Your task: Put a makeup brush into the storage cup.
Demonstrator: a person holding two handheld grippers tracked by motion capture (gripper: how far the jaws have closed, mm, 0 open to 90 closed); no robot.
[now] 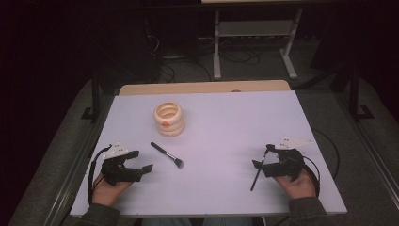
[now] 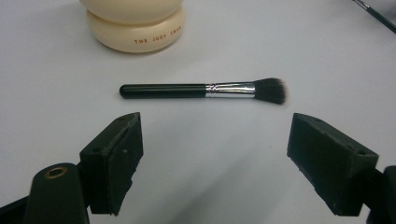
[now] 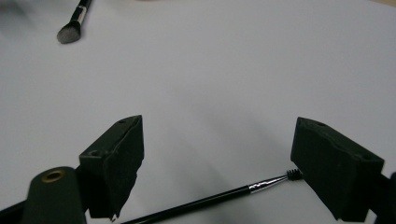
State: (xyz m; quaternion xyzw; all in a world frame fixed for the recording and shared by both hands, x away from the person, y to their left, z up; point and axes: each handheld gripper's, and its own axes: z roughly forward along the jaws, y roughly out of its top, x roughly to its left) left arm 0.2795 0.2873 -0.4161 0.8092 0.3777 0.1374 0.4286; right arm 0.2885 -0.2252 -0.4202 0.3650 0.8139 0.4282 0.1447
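High view: the person's hands enter at the near table edge. The left gripper [image 1: 147, 168] rests on the white table [image 1: 221, 117], jaws apart, empty. A thick brush [image 1: 166, 155] lies just beyond it; a cream ringed pot [image 1: 169, 119] stands farther back. The right gripper [image 1: 258, 163] rests with jaws apart, a thin brush [image 1: 256, 176] lying beside it.

Left gripper view: jaws wide apart; the thick brush [image 2: 201, 90] lies crosswise ahead, the pot [image 2: 135, 23] behind it.

Right gripper view: jaws apart; the thin brush [image 3: 219, 198] lies on the table between them, unclamped.
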